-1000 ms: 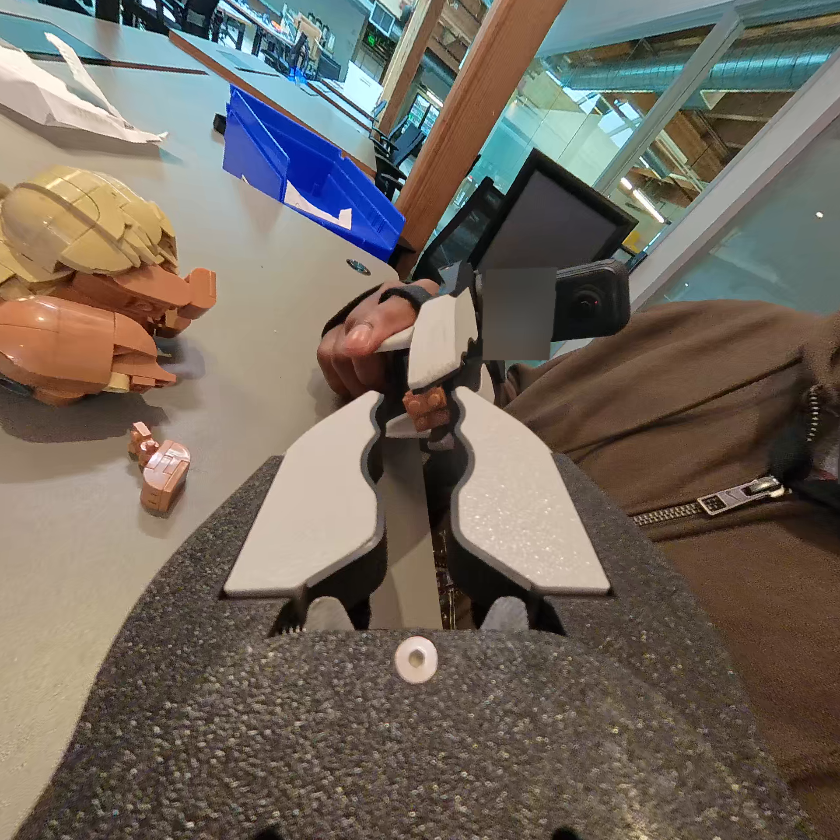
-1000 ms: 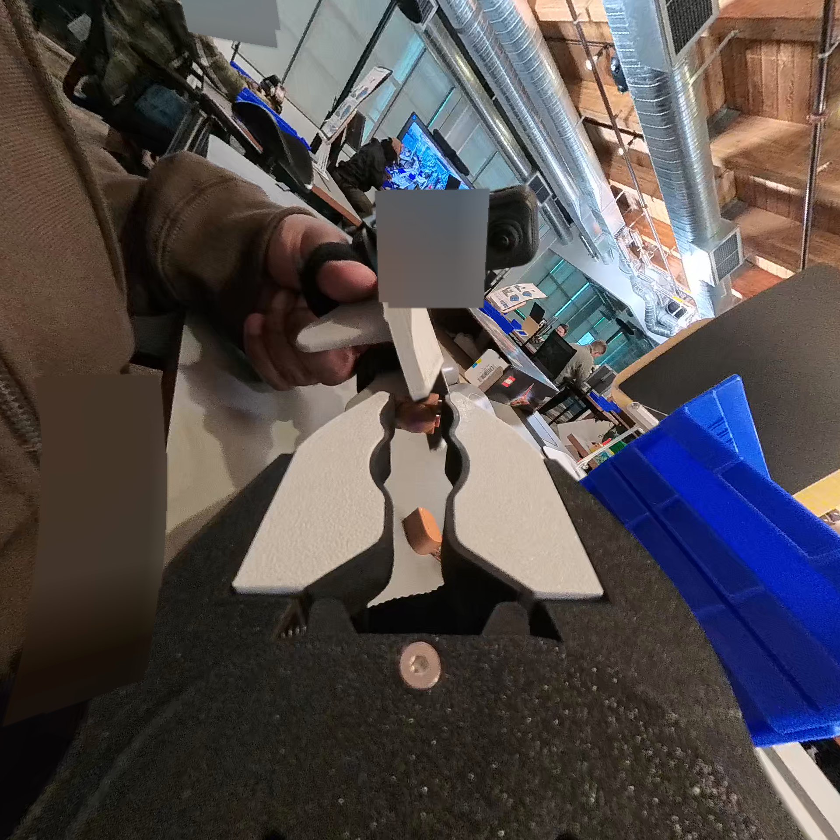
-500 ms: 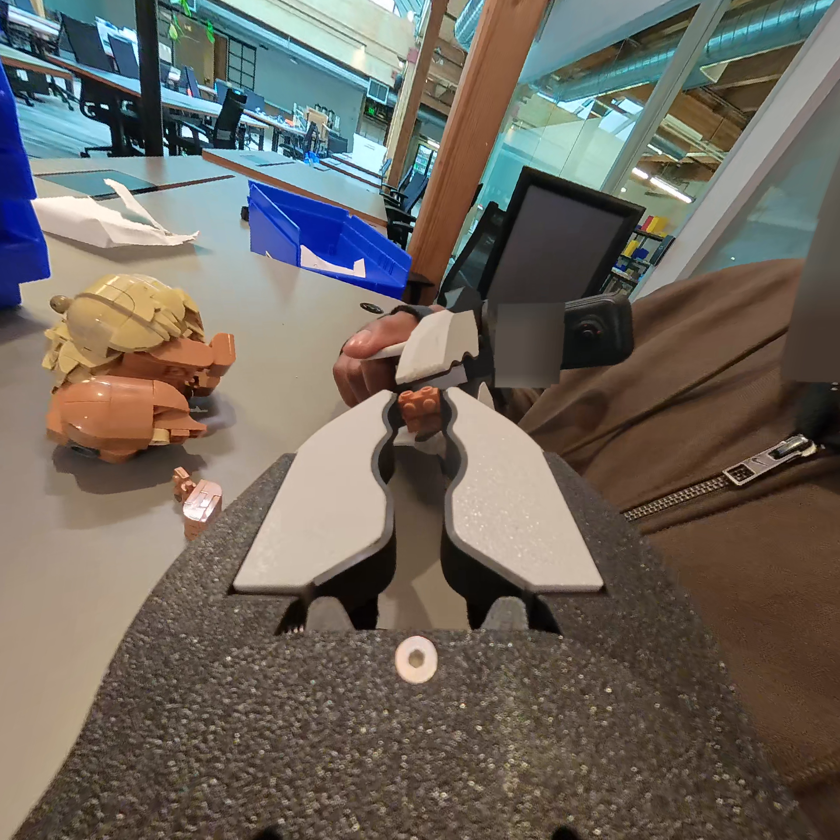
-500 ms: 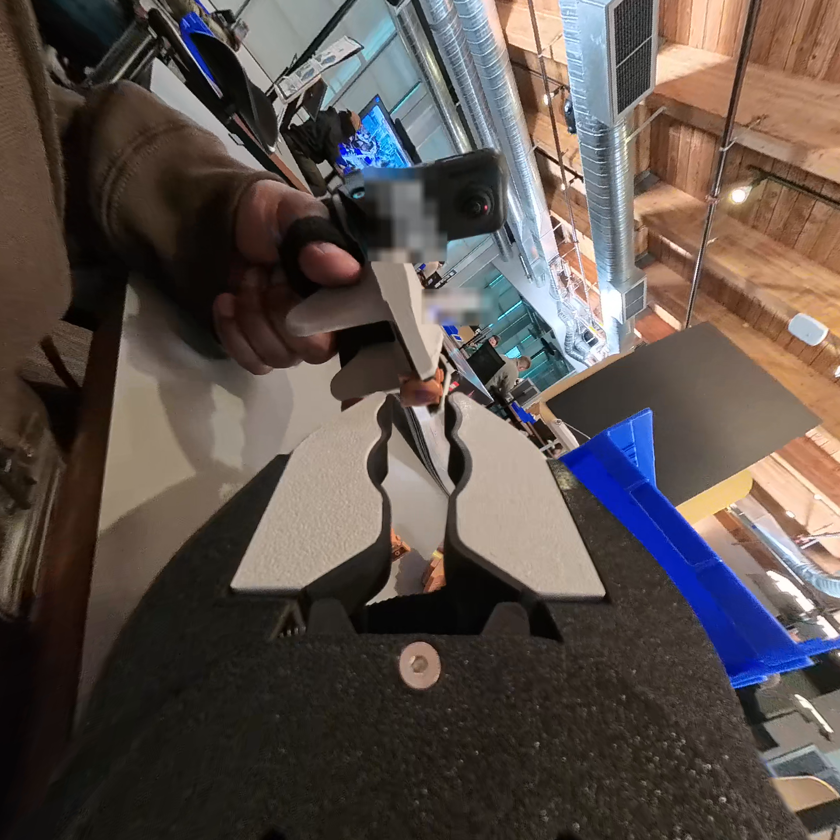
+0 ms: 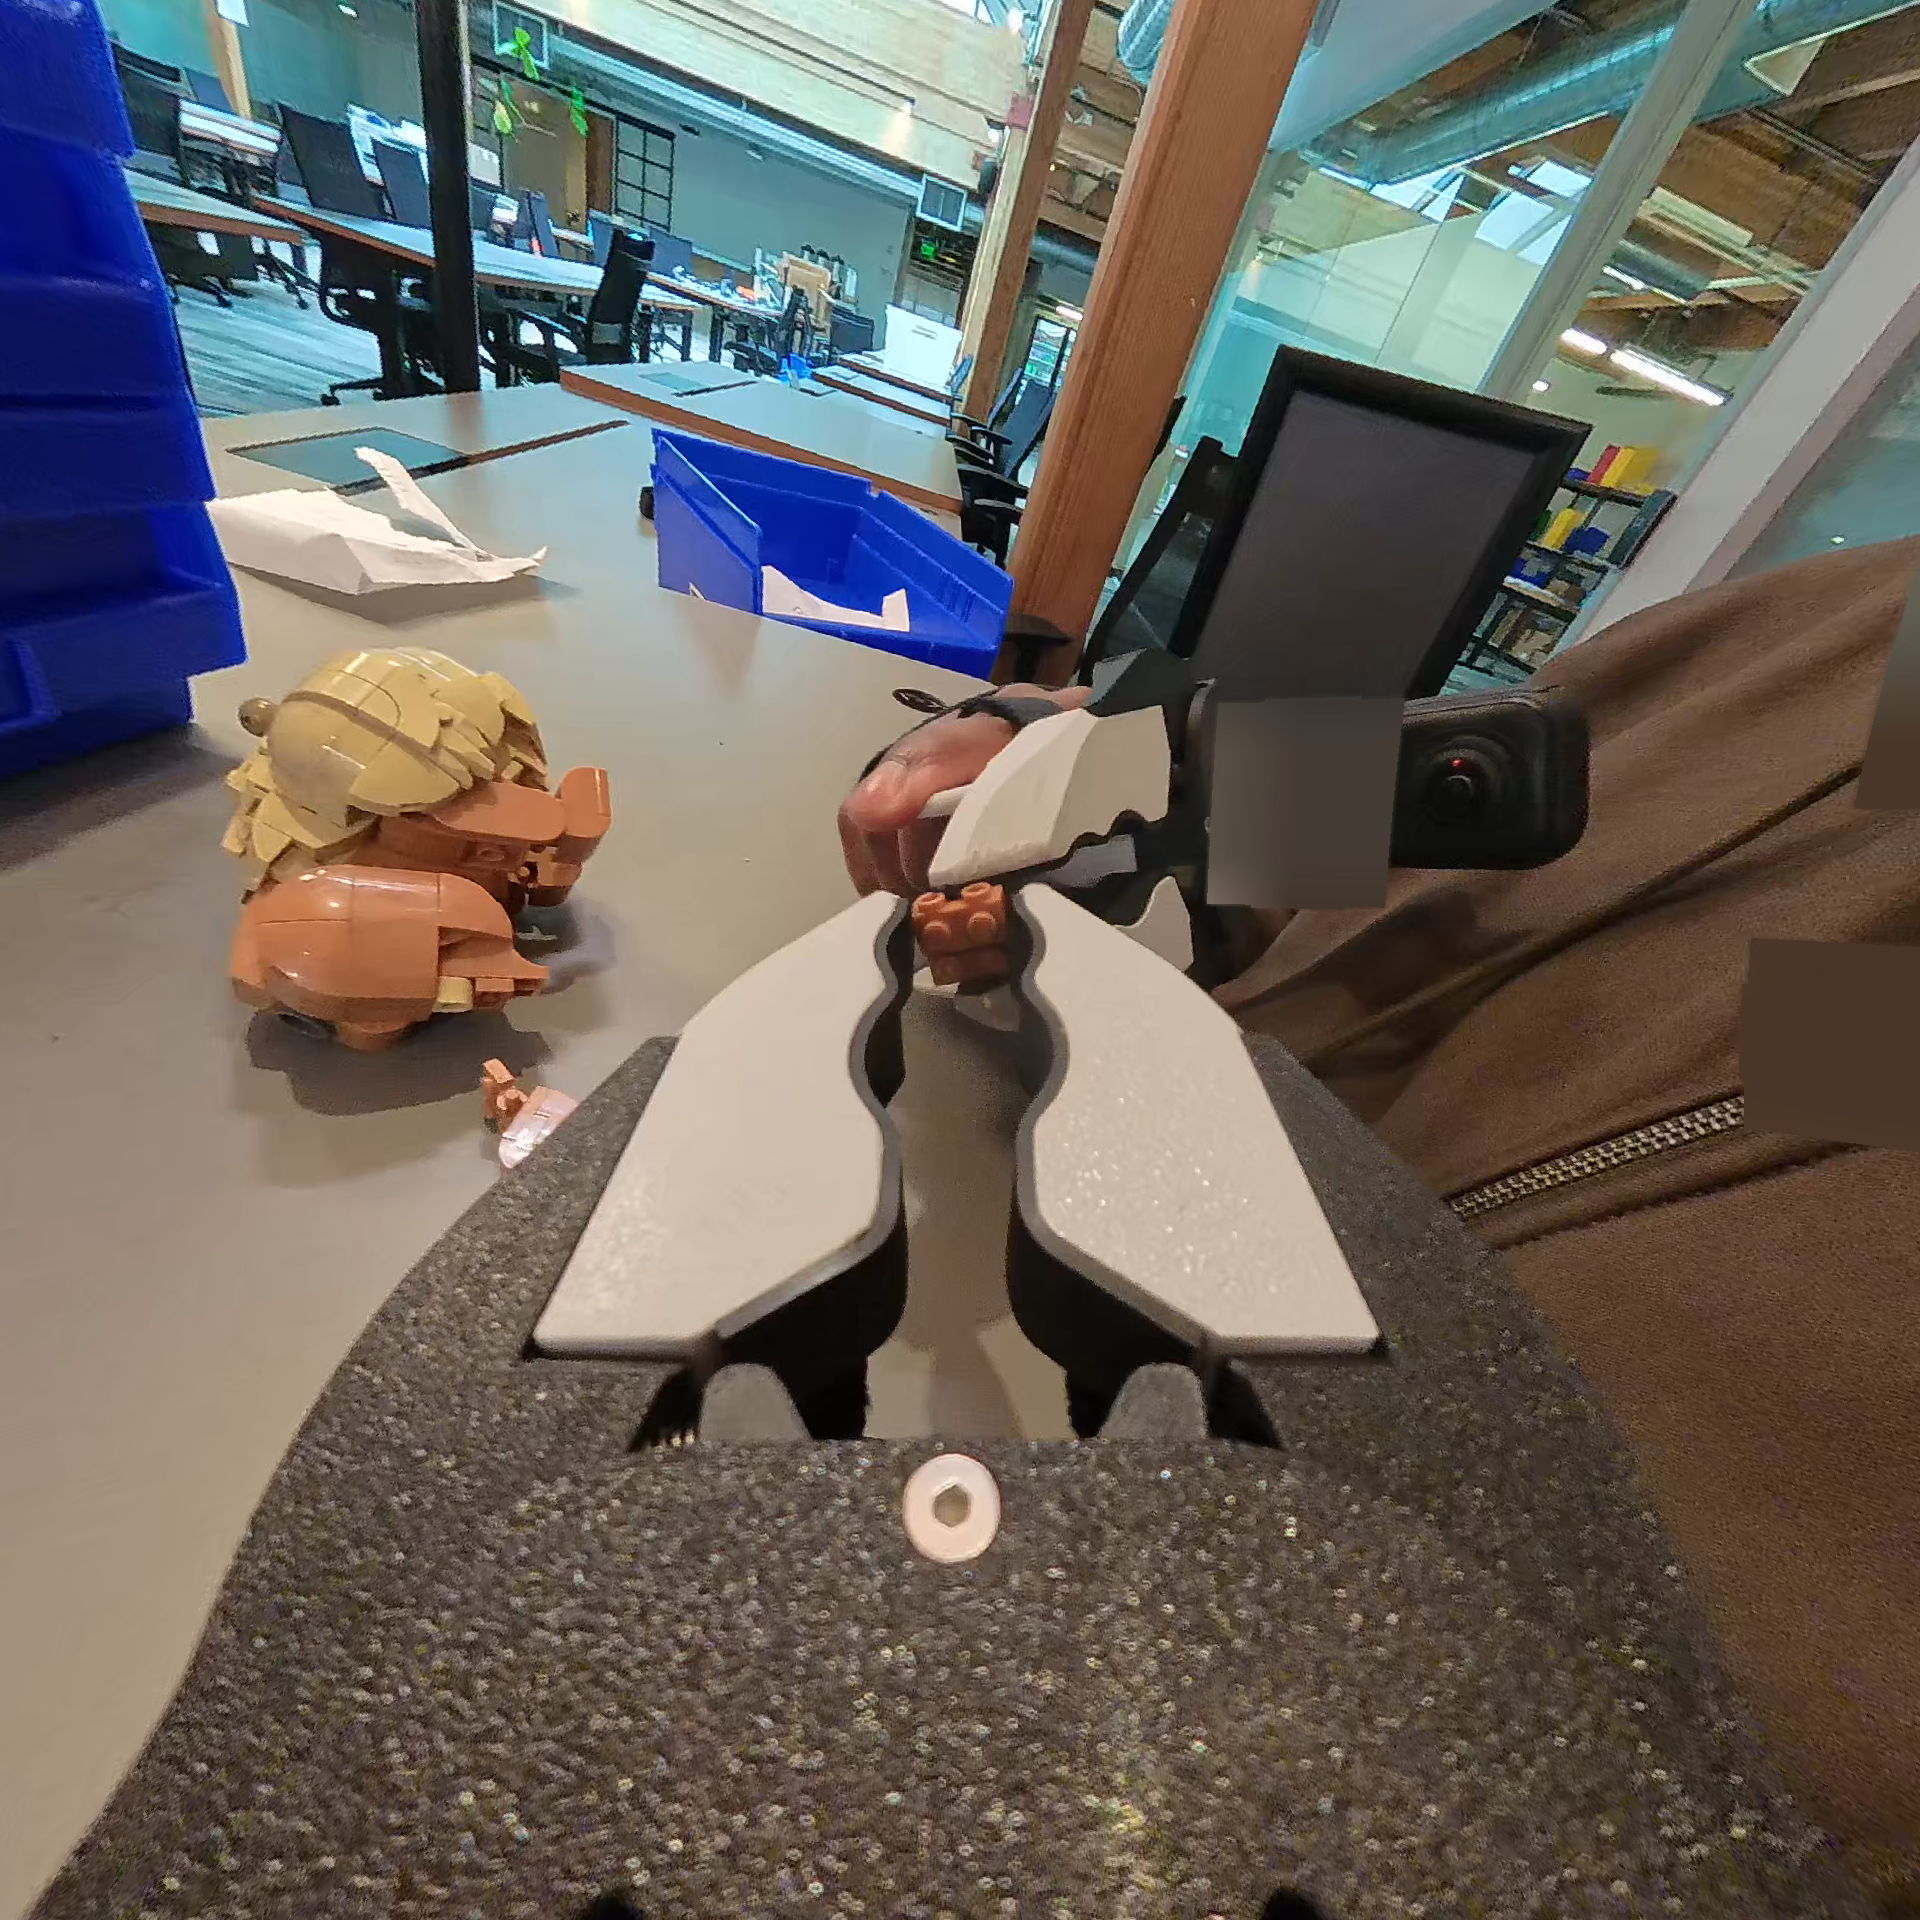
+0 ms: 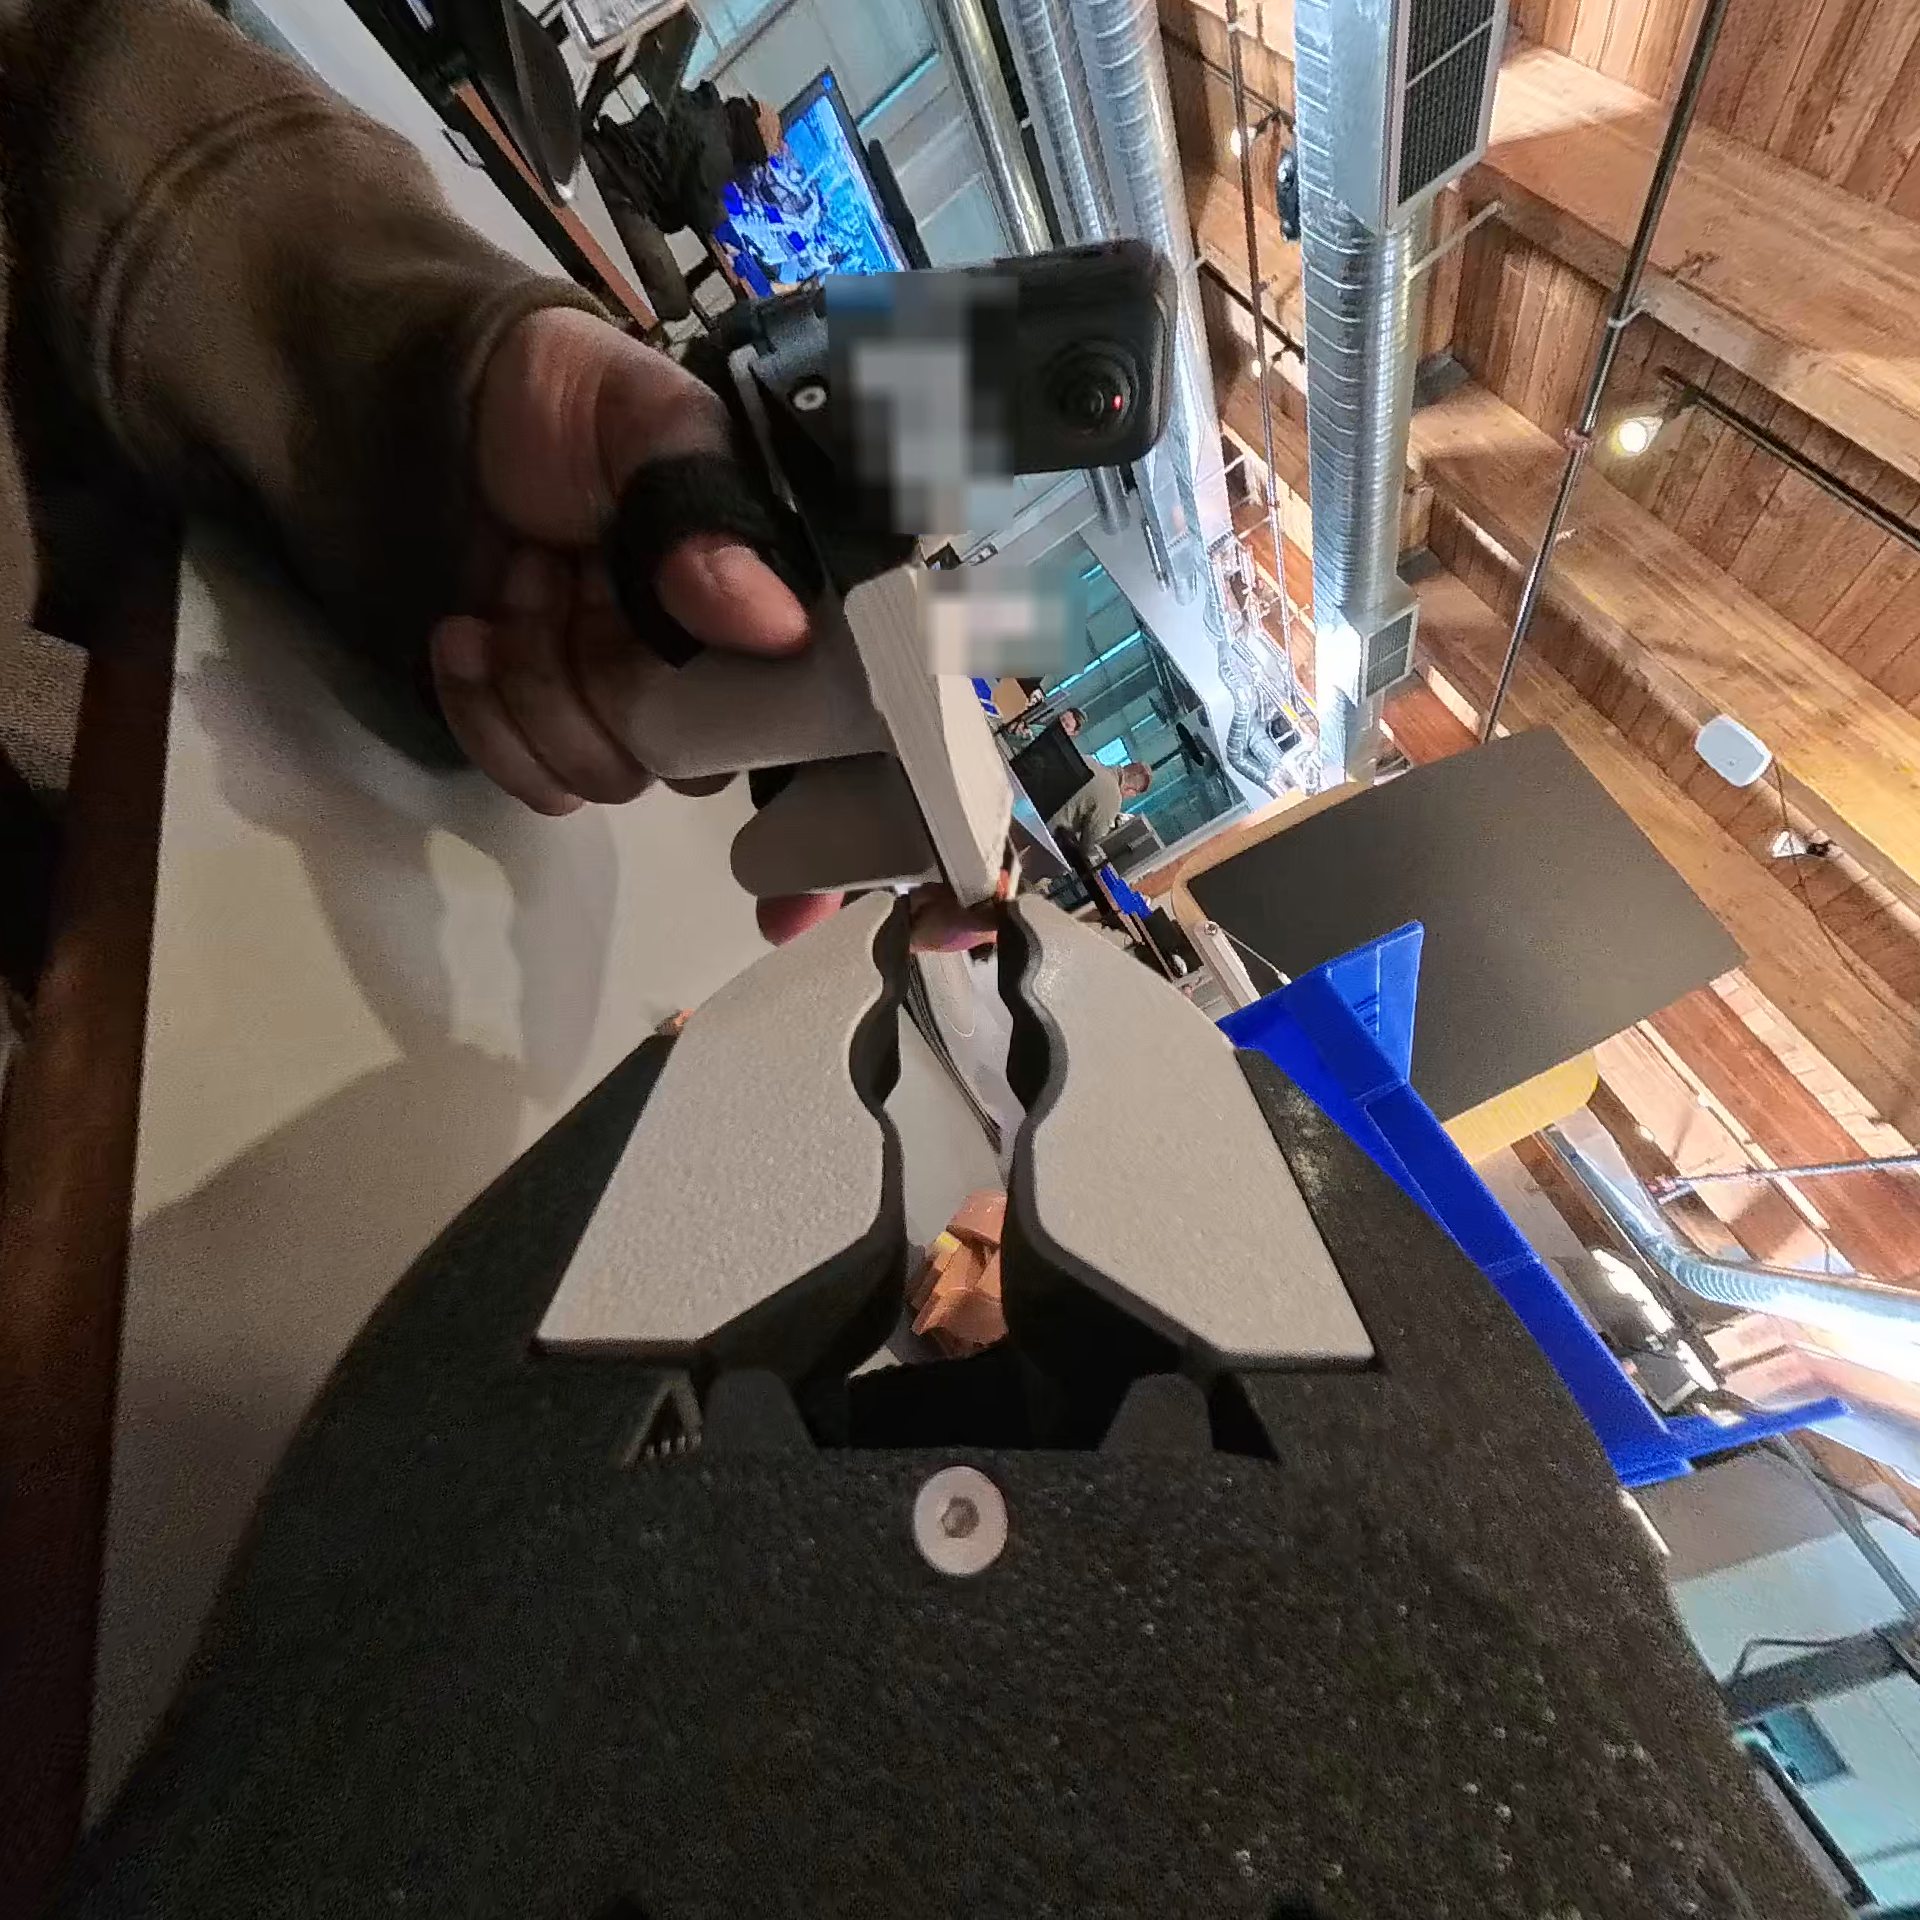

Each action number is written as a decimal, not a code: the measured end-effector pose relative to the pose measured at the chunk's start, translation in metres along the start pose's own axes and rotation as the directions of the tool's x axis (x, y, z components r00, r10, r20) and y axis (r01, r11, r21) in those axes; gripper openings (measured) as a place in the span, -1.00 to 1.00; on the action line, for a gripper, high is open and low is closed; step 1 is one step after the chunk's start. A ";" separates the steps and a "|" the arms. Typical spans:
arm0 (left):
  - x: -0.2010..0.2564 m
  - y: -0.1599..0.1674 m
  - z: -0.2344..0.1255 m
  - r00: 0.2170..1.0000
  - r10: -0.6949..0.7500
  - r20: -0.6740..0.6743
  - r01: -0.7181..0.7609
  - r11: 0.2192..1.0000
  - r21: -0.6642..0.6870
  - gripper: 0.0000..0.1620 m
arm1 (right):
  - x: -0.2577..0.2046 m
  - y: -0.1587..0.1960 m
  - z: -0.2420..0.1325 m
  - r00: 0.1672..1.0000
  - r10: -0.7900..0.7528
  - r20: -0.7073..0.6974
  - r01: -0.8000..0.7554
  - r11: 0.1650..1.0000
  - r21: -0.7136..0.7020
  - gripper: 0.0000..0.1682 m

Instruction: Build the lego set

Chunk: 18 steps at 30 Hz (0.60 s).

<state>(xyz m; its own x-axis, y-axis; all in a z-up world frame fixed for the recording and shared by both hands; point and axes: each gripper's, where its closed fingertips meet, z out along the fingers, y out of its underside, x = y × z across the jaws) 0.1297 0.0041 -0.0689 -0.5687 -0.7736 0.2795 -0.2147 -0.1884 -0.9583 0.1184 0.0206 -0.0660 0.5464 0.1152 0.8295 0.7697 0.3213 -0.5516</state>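
My left gripper [image 5: 958, 920] is shut on a small brown lego piece [image 5: 956, 935] and holds it above the grey table [image 5: 675, 727]. My right gripper [image 5: 951, 878] comes in from the right, and its tips meet the top of that piece. In the right wrist view my right gripper [image 6: 953, 920] is shut on a small brown piece [image 6: 945, 928], mostly hidden, with the left gripper [image 6: 951, 883] tip to tip against it. The tan and brown lego model [image 5: 395, 831] lies on the table to the left. It also shows through the finger gap [image 6: 961, 1283].
Small loose brown and pink pieces [image 5: 520, 1107] lie near the model. A blue bin [image 5: 831, 561], torn white paper [image 5: 353, 540] and stacked blue bins [image 5: 94, 416] stand farther back. The person's brown jacket [image 5: 1662, 1039] fills the right. A blue bin [image 6: 1455, 1195] is beside my right gripper. Both grippers' tips are close together, under 4 cm apart.
Both grippers stayed joined at the brown piece while turning together. The left view levelled and shows more table; the right view rolled towards the ceiling, and the other gripper and hand look closer.
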 end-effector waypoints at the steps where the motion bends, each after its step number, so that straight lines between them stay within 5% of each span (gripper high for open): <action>1: 0.000 -0.001 0.000 1.000 0.012 0.009 -0.012 1.000 0.004 -0.79 | 0.001 0.000 0.000 1.000 0.002 -0.005 -0.002 1.000 -0.006 -0.81; 18: -0.008 -0.008 -0.002 0.968 0.182 0.171 -0.191 0.981 0.036 -0.79 | 0.008 0.004 0.006 0.995 -0.039 -0.095 0.029 0.995 -0.098 -0.80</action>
<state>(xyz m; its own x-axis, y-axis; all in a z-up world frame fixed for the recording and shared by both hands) 0.1338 0.0130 -0.0629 -0.4544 -0.8866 0.0858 -0.0729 -0.0590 -0.9956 0.1240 0.0286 -0.0610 0.5451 0.0127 0.8383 0.8141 0.2310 -0.5328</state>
